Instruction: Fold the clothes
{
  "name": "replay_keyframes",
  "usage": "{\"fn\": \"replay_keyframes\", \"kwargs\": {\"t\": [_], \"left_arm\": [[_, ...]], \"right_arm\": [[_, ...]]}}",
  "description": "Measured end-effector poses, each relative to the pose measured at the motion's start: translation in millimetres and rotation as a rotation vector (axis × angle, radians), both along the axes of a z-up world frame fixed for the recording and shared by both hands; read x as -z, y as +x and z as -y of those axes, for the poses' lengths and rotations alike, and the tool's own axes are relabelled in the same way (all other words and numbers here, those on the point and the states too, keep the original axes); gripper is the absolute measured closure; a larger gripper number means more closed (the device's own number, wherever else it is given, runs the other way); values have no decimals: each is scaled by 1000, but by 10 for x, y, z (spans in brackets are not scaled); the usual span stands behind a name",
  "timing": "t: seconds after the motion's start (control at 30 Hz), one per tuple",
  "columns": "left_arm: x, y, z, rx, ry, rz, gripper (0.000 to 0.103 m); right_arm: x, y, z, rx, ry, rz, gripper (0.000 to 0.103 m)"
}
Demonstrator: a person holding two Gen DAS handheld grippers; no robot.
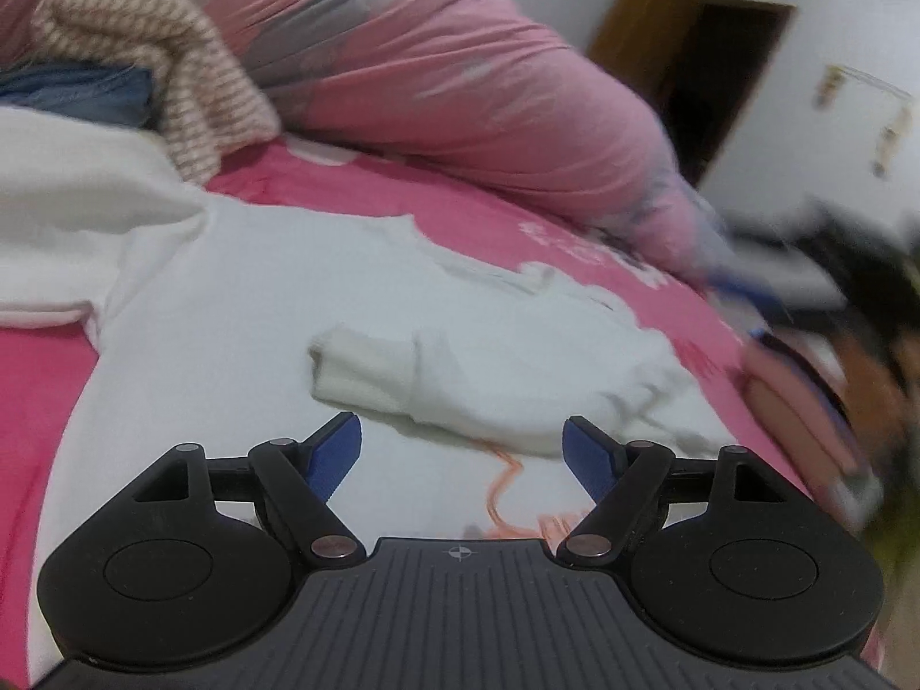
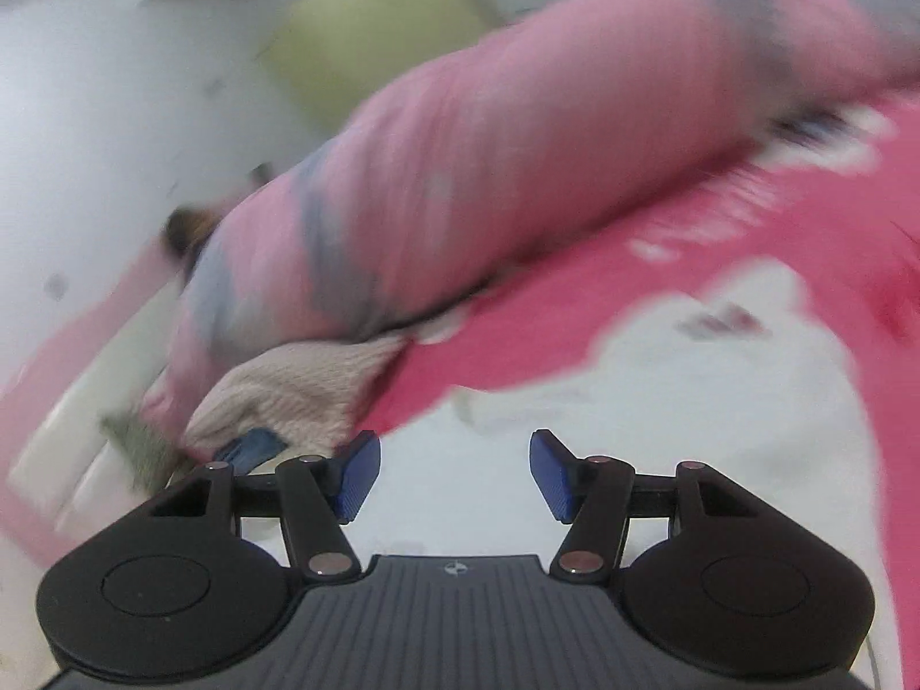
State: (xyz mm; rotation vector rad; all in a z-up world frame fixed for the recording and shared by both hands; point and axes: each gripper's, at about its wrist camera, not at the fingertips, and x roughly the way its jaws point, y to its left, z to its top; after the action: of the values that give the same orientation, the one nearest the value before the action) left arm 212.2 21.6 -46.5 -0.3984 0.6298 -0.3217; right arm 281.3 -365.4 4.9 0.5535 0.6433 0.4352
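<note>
Fingers spread on both our grippers, nothing pinched between them.

We see the left gripper over the white garment lying flat on the pink bed sheet, one sleeve folded across it; the right gripper hangs above the same cloth, its view badly blurred; a pink quilt and striped knit lie beyond; our right-hand gripper shows only as a smear at the left view's edge.

A white sweatshirt with an orange print lies on a hot-pink bed sheet. The quilt is pink and grey; a beige-and-white striped knit sits far left.
</note>
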Motion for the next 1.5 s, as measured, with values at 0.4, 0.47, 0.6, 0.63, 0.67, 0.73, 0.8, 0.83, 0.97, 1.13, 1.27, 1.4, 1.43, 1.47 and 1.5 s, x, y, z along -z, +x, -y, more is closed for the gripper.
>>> {"fn": "replay_keyframes", "kwargs": {"t": [0.4,0.47,0.6,0.63,0.67,0.73,0.8,0.83,0.97,1.13,1.27,1.4,1.43,1.47,1.5], "left_arm": [[167,626,-13,-187,38,-75,45],[198,665,26,-192,50,-73,55],[250,695,116,-210,94,-76,91],[241,688,138,-217,114,-73,99],[215,672,159,-225,140,-63,100],[99,630,178,-246,167,-34,101],[-71,604,163,-272,160,0,102],[-174,597,135,-286,145,15,102],[-522,648,10,-304,88,26,102],[-730,818,-68,-329,42,-34,102],[-745,841,-138,-351,-14,-99,102],[-648,855,-169,-343,56,-193,100],[-600,839,-156,-350,127,-202,99],[-550,801,-156,-360,193,-194,98],[-498,738,-170,-369,244,-172,94]], "right_arm": [[1302,-689,328,62,457,-100,43],[1354,-657,352,45,486,-83,44],[1400,-632,401,28,504,-68,45],[1395,-619,400,30,499,-67,45],[1385,-604,391,29,491,-64,45],[1376,-610,382,27,475,-59,45],[1366,-616,373,19,449,-54,45],[1361,-622,360,17,433,-50,45],[1335,-645,302,12,369,-32,45],[1310,-680,271,9,322,-25,45],[1316,-700,274,10,317,-26,45],[1314,-715,284,11,314,-28,45],[1304,-700,271,11,314,-29,45],[1297,-696,265,11,312,-29,45],[1291,-693,259,10,310,-29,45]]}}
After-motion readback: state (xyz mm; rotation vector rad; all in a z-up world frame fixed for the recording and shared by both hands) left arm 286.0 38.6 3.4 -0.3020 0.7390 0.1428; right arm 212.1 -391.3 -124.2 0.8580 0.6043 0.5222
